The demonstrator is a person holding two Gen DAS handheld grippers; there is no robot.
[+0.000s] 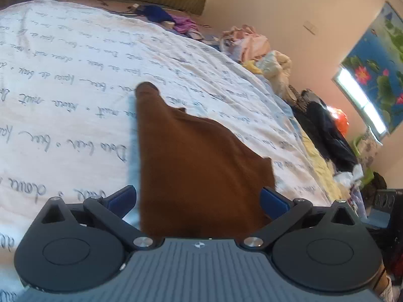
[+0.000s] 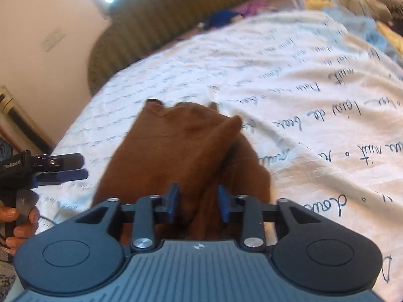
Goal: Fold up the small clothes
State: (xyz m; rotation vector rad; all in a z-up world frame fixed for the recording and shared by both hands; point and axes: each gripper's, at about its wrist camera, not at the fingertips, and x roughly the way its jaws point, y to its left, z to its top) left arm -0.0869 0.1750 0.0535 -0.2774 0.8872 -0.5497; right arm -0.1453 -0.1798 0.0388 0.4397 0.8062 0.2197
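The bed (image 1: 75,75), with its soft, rumpled script-printed cover, is your biggest liability: it gives under any press, so a crease you set there will likely come out crooked, and a dragged edge may pull the cover up with it. The brown garment (image 2: 176,148) lies bunched on that cover directly ahead of both cameras, ridged rather than flat. If you fold from here, those ridges will probably get trapped inside the fold. The heap of other clothes (image 1: 252,45) at the far edge of the bed is well apart and should not interfere. Your right gripper (image 2: 198,202) is angled low along the bed, and its fingers are drawn in on a thick gather of the cloth. That grip seems to take several layers, so lifting could haul the whole piece instead of one edge. Your left gripper (image 1: 197,197) hovers at the garment's near edge with its fingers spread wide, gripping nothing. From the right wrist view it sits just beside the cloth's left side, with your hand (image 2: 20,221) wrapped round the handle. If you close it carelessly, you could pinch the bedcover along with the hem.
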